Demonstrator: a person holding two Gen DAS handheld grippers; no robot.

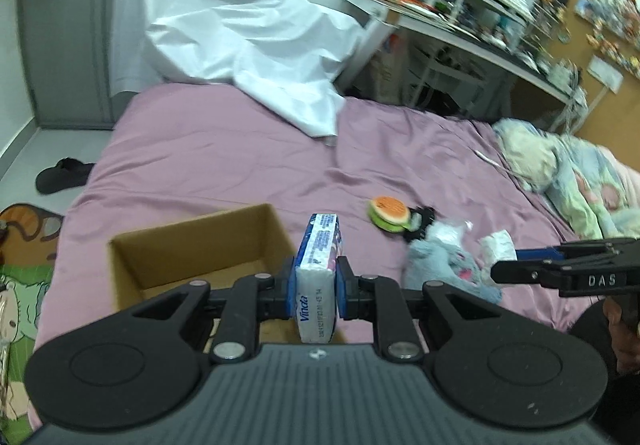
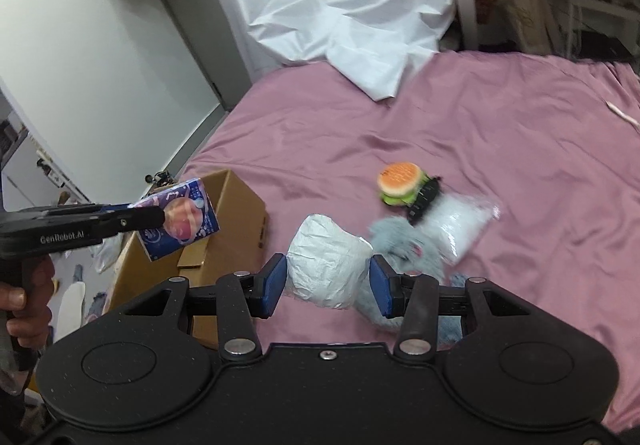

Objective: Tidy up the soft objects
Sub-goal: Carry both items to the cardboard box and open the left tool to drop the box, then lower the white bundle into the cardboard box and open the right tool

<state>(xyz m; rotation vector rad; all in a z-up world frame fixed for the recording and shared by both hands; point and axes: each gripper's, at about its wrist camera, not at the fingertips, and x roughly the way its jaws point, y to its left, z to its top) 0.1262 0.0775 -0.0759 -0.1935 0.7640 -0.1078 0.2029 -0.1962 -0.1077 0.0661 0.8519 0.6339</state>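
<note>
The left claw (image 1: pixel 316 285) squeezes the tissue pack (image 1: pixel 318 269) tight just right of the box (image 1: pixel 192 249), and the right claw (image 2: pixel 328 281) hugs a white wad (image 2: pixel 326 265), which might slip out if bumped.

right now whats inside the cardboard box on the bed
From the left wrist view, the cardboard box shows bare brown walls and a strip of floor, nothing on it. The left gripper and its tissue pack hide the near part.

Matt cardboard box (image 1: pixel 192 245), sheeny mauve cloth bedsheet (image 1: pixel 224 149)
</note>
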